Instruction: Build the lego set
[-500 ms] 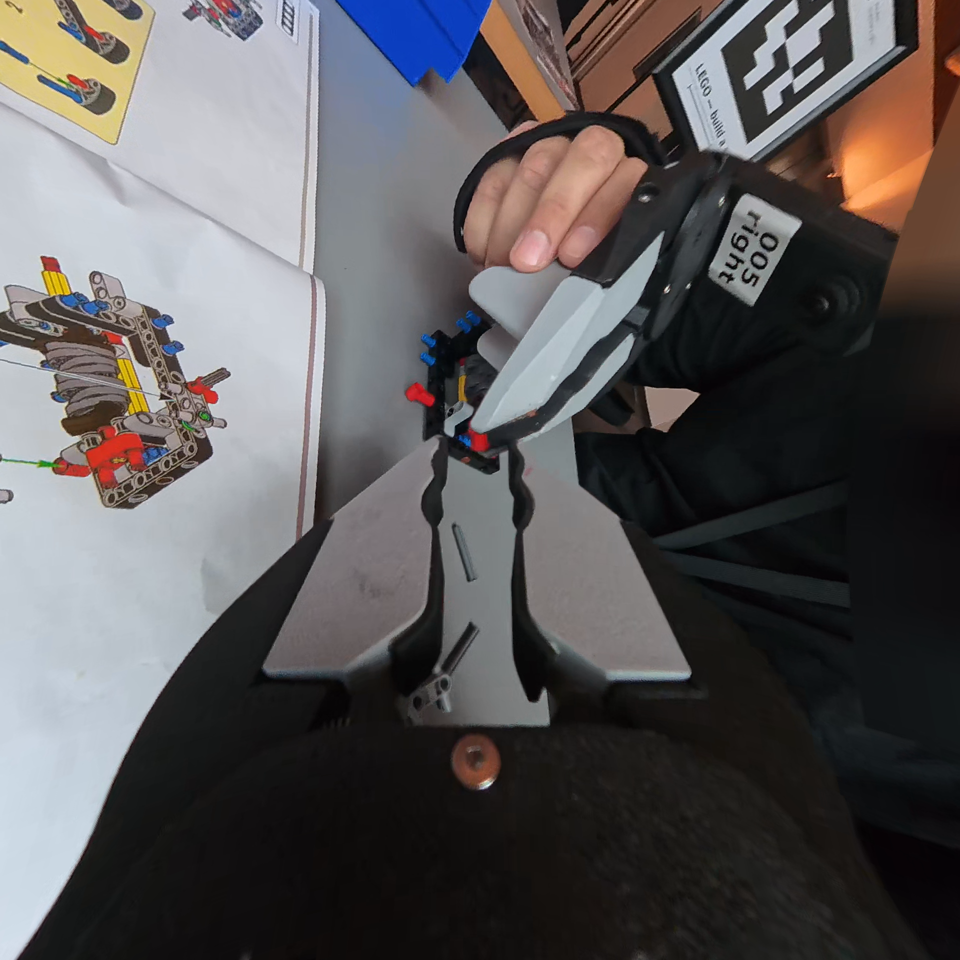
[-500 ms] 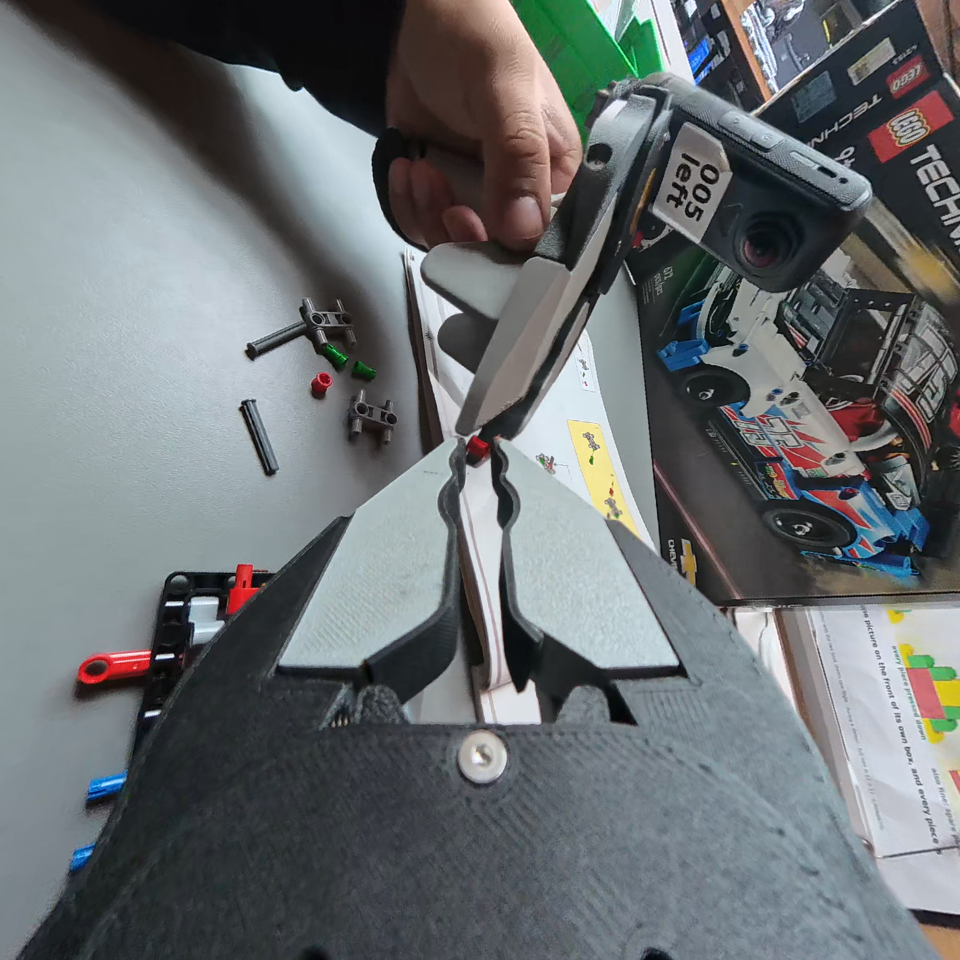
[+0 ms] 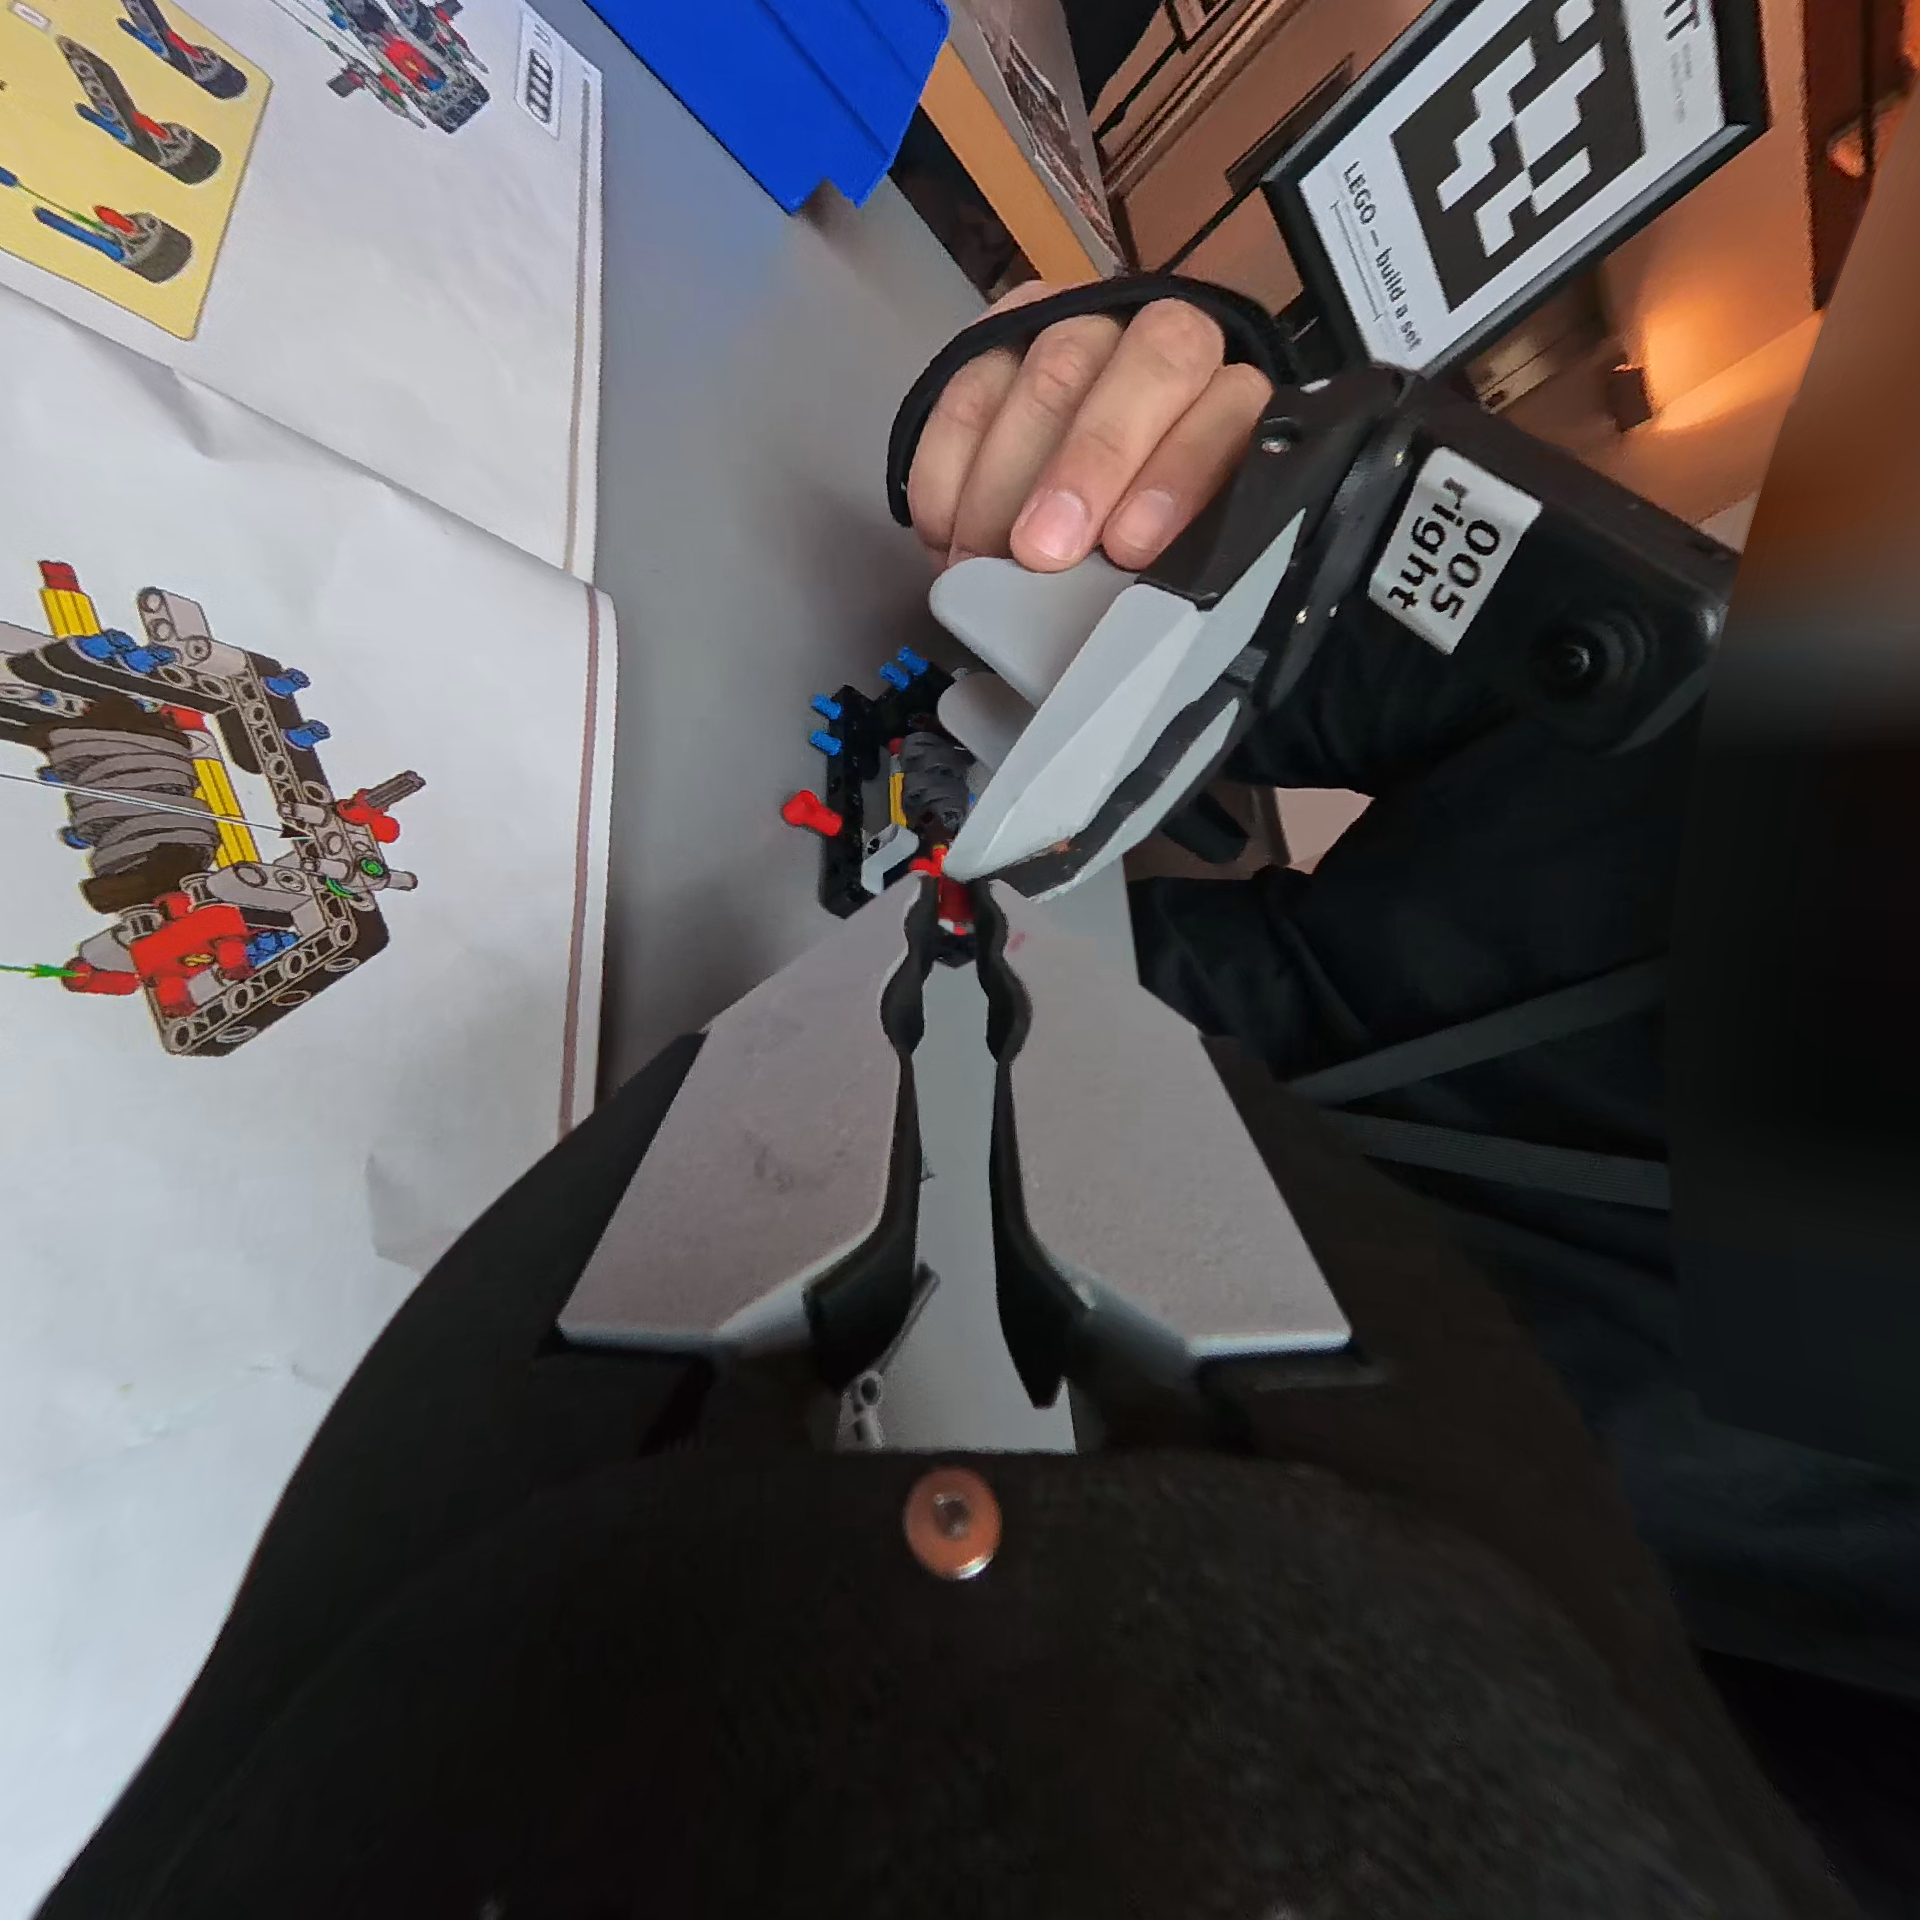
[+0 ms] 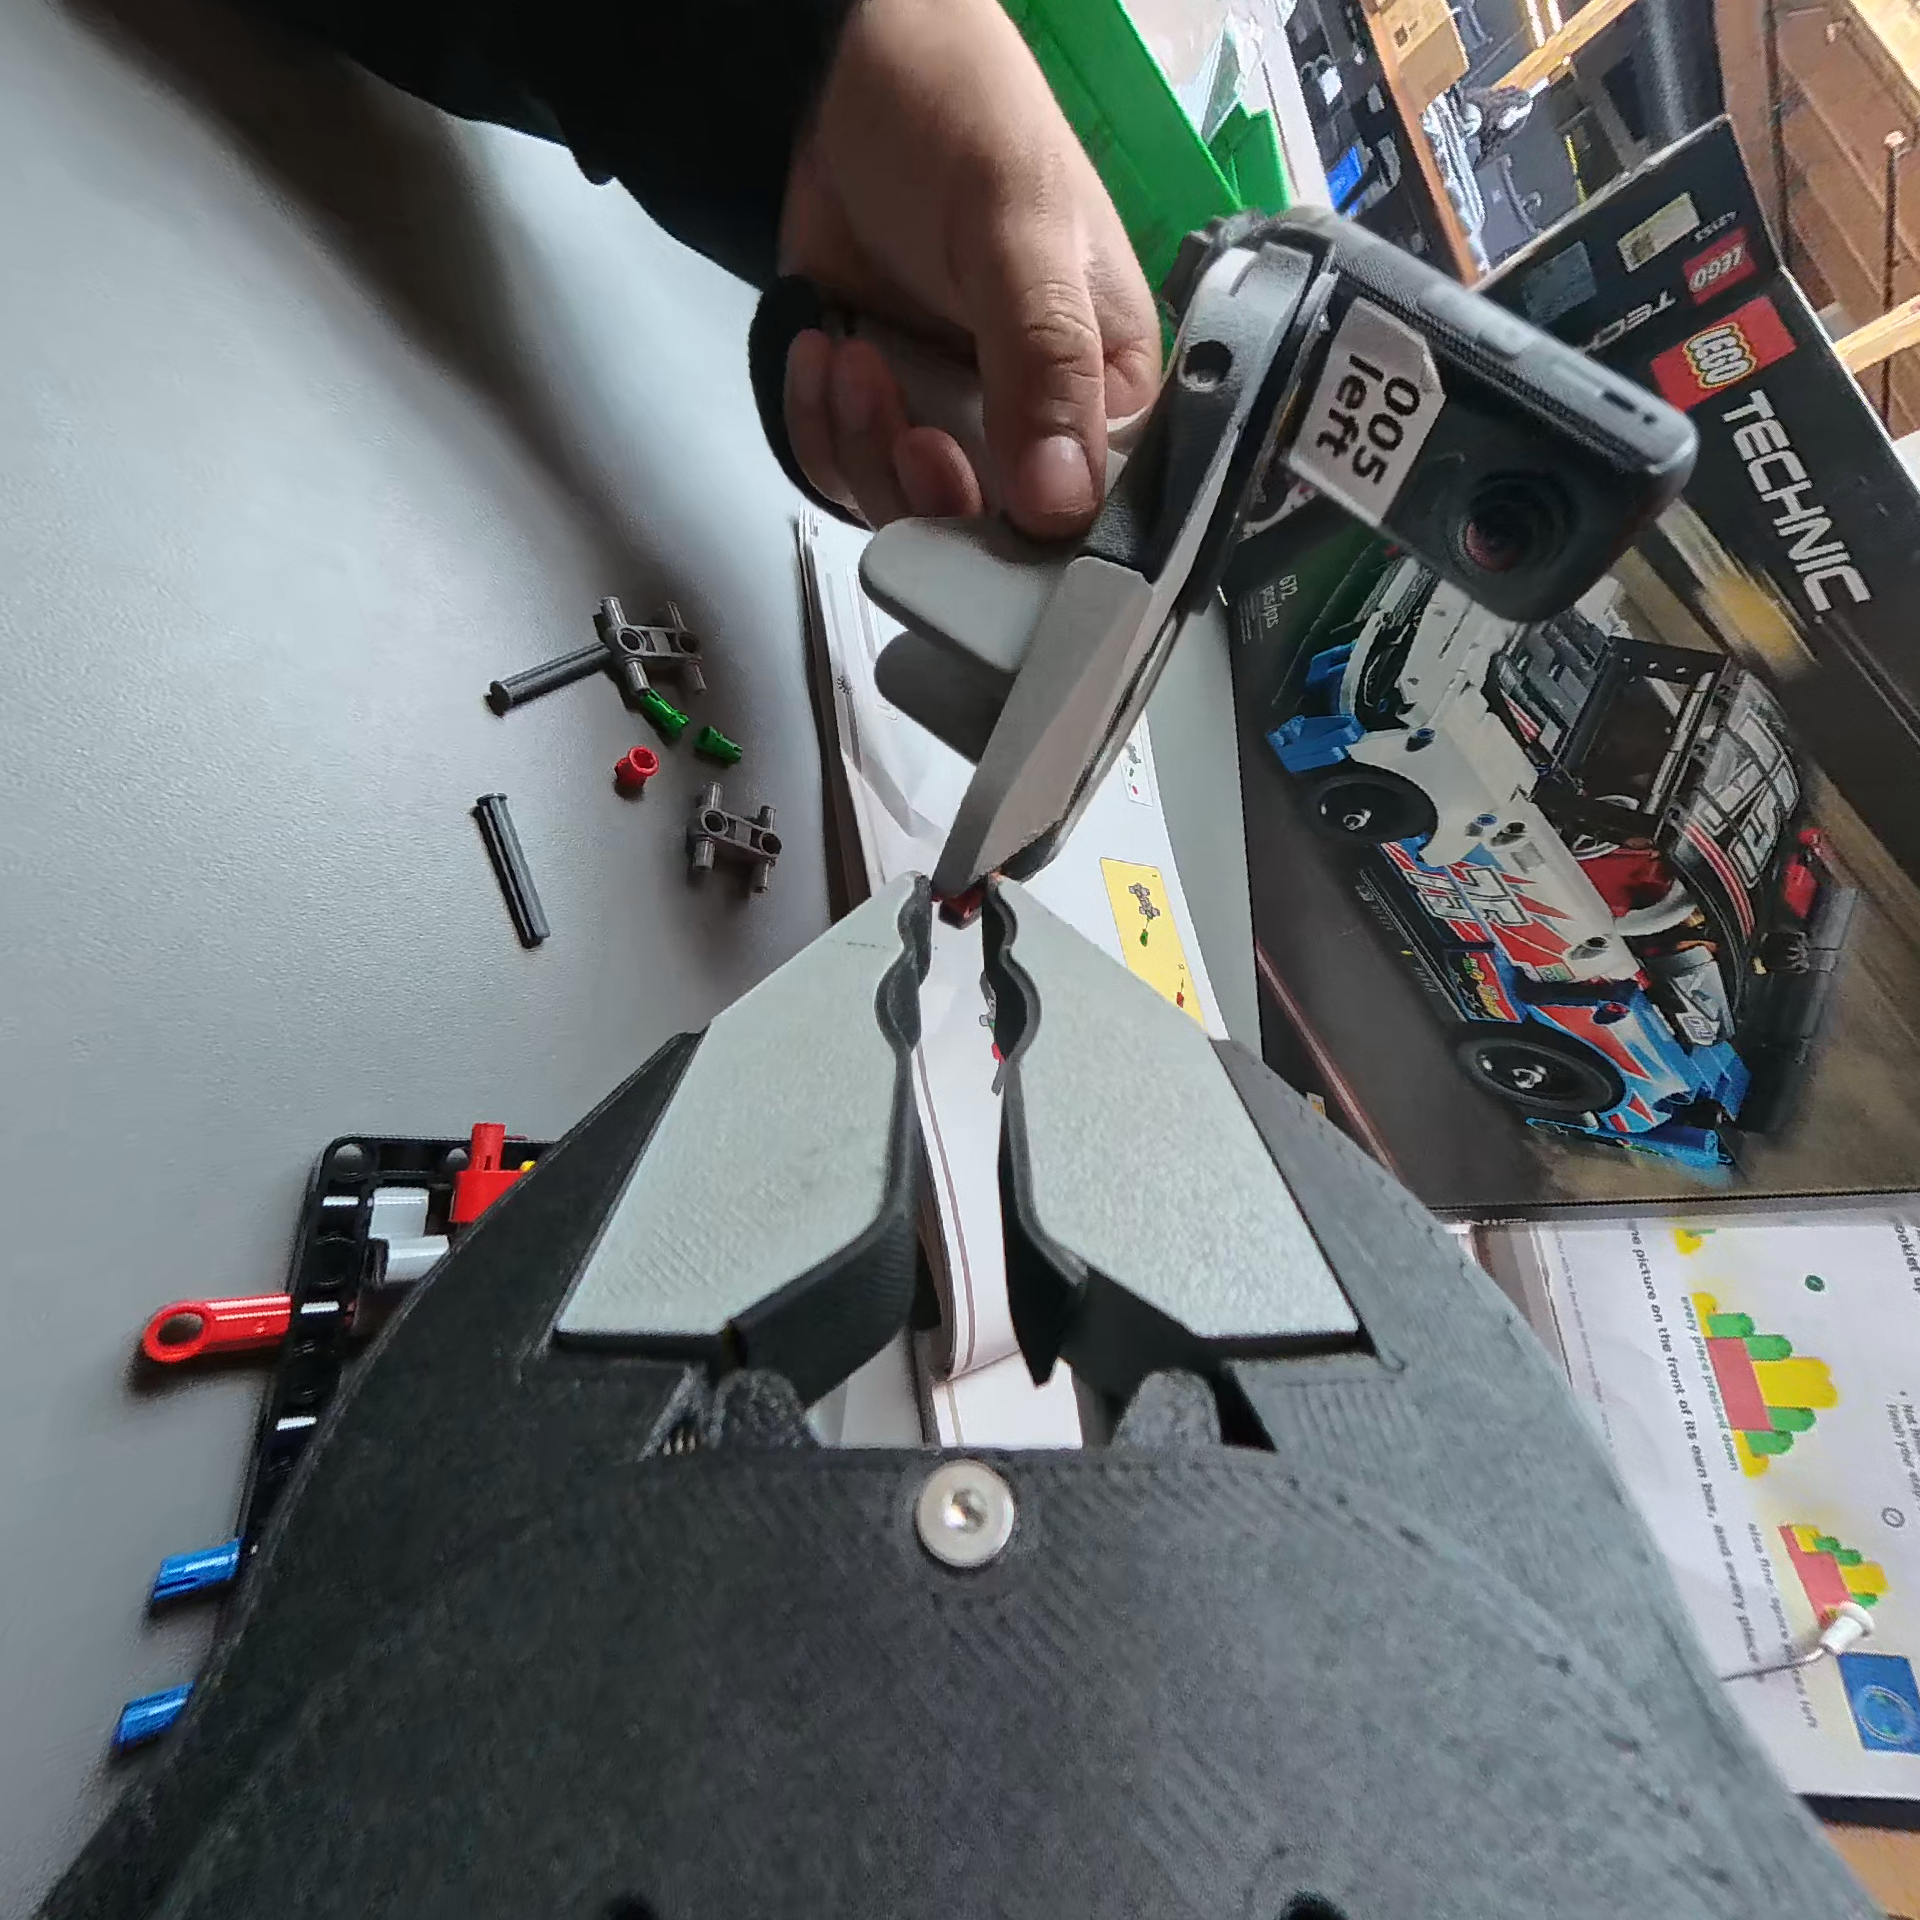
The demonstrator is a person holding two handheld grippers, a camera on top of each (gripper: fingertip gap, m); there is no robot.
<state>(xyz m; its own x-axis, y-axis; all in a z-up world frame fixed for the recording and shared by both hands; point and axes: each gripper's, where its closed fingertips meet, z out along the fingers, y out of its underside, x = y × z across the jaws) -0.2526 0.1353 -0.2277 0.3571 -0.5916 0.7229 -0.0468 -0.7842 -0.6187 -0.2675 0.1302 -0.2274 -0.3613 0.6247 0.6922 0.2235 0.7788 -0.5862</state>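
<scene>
A small red piece (image 3: 950, 906) is held in the air between both grippers' tips; it also shows in the right wrist view (image 4: 960, 905). My left gripper (image 3: 953, 920) is closed narrowly on it. My right gripper (image 4: 956, 902) pinches it too, and shows from the side in the left wrist view (image 3: 971, 862). The left gripper comes in from above in the right wrist view (image 4: 987, 868). The black frame assembly (image 3: 854, 800), with blue pins, a red pin and a grey spring, lies on the grey table below (image 4: 330, 1247).
Loose parts lie on the table: two grey connectors (image 4: 732, 828), a dark axle (image 4: 511, 868), green pins (image 4: 665, 715) and a red bush (image 4: 636, 767). The open instruction booklet (image 3: 312, 1091) lies at the left. The set's box (image 4: 1558, 935) stands beyond. A blue bin (image 3: 790, 94) is at the back. Only a small space, under 4 cm, lies between the two pairs of fingers. Left tips and right tips are each some 9 centimetres from the red bush (image 4: 636, 767).
My left gripper's fingers have closed in from a wider gap onto the red piece. The right gripper keeps its narrow pinch. Both have shifted only slightly.
</scene>
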